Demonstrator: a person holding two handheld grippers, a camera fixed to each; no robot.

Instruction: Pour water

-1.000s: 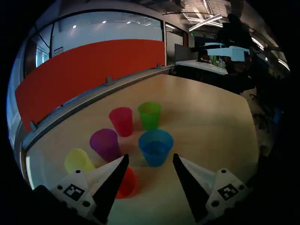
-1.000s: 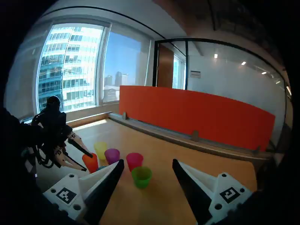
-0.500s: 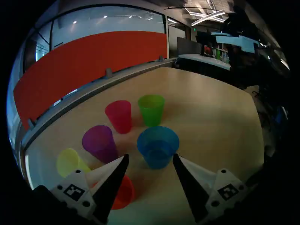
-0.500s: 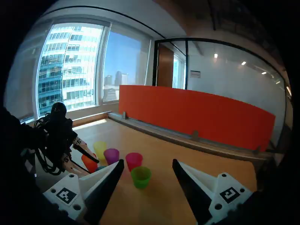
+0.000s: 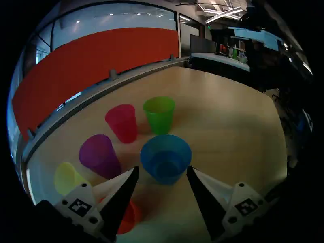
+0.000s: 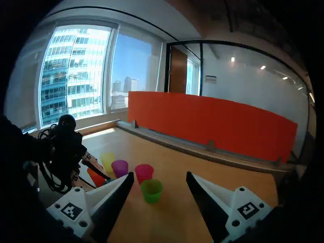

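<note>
Around blue cup [image 5: 166,157]: left gripper [image 5: 162,169] open, tips flanking near side, no contact evident. Judged lined up to grasp for pouring. Green cup [image 5: 159,114] just behind, pink cup [image 5: 121,122] behind-left, purple cup [image 5: 99,156] left; likely receivers. Cups tapered, translucent smooth plastic, light, probably tippy. Water inside: cannot tell. Right gripper [image 6: 160,175] open, empty, well apart from blue cup.

— How is the table [image 5: 227,113] laid out?
— The front cup [image 5: 166,158] stands just ahead of the left gripper [image 5: 162,168] (facing the gap between its fingers); behind it, side by side, are the rear right cup [image 5: 159,114] and the rear left cup [image 5: 121,122]; the divider panel [image 5: 93,60] lines the table edge beyond.
— And leftward?
— The middle cup [image 5: 98,156], then the outermost cup [image 5: 67,177]; the closest cup [image 5: 127,214] sits partly under the left finger.
</note>
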